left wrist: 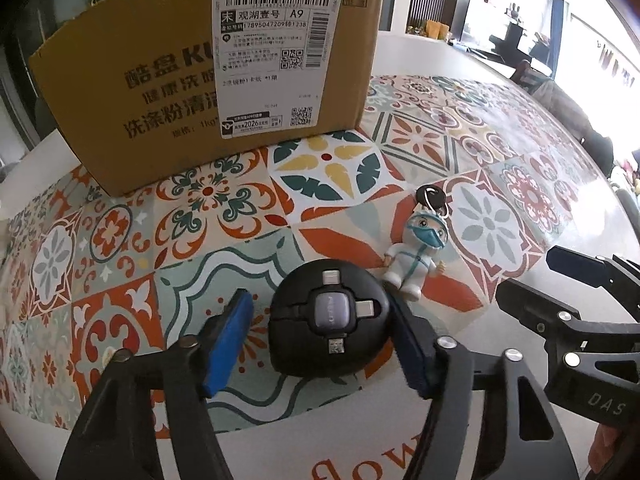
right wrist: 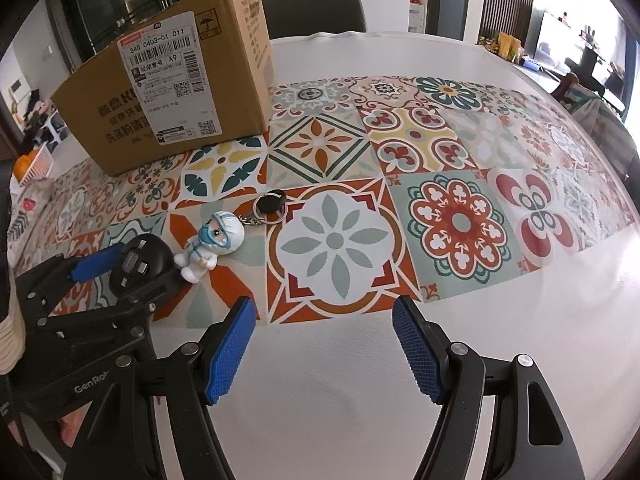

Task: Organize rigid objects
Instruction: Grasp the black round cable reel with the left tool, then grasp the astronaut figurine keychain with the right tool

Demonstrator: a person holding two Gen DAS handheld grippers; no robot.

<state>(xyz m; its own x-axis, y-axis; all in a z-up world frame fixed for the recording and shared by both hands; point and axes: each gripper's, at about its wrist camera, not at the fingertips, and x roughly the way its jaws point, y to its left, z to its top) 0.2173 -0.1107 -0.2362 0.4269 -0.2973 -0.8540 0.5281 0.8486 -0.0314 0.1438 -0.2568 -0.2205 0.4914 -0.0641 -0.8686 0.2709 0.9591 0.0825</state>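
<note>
A round black cable adapter puck (left wrist: 330, 316) with several plugs lies on the patterned tablecloth (left wrist: 192, 208). My left gripper (left wrist: 324, 312) is open around it, one blue pad on each side, the right pad close against it. A white medic figurine keychain (left wrist: 416, 256) with a black fob (left wrist: 430, 196) lies just right of the puck. A cardboard box (left wrist: 200, 92) stands behind. In the right wrist view, my right gripper (right wrist: 324, 324) is open and empty over bare white table; the puck (right wrist: 138, 262), figurine (right wrist: 212, 246) and box (right wrist: 172, 108) are to its left.
The right gripper (left wrist: 560, 288) shows at the right edge of the left wrist view. A dark chair back (right wrist: 316, 12) stands behind the round table (right wrist: 400, 380). A white basket with oranges (right wrist: 32, 164) sits far left. A TV and shelves are beyond the table at right.
</note>
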